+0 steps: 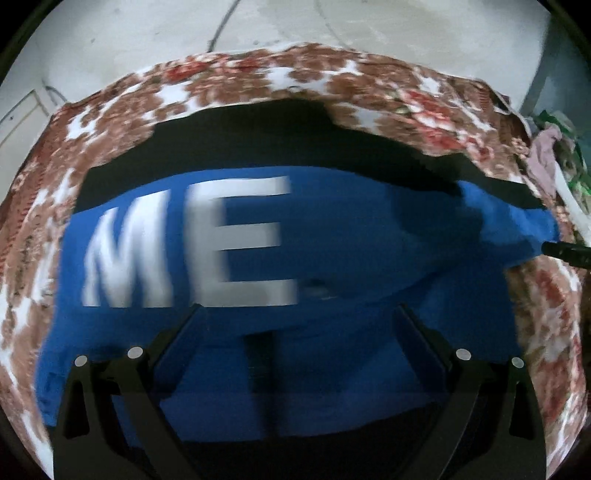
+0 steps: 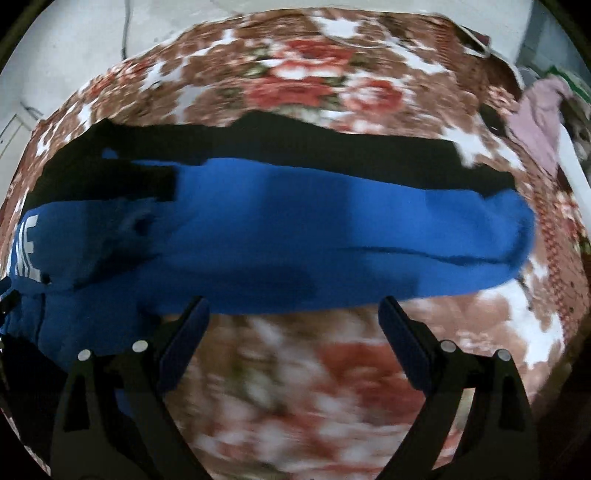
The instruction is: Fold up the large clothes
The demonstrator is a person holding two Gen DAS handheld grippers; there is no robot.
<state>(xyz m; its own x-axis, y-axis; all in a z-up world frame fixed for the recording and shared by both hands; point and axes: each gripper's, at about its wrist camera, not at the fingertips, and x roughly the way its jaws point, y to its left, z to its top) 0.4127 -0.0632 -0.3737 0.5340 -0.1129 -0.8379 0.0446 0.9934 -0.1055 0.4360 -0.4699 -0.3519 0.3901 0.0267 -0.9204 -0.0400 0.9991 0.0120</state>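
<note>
A large blue and black garment with white letters "ME" lies spread on a floral bedspread. My left gripper is open and empty, just above the blue cloth below the letters. In the right wrist view the garment's blue sleeve stretches to the right, with a black band behind it. My right gripper is open and empty at the sleeve's near edge, above the bedspread. The right gripper's tip shows at the right edge of the left wrist view. Both views are motion-blurred.
A heap of pink and green clothes lies beyond the bed's far right corner; it also shows in the right wrist view. A pale wall with cables stands behind the bed.
</note>
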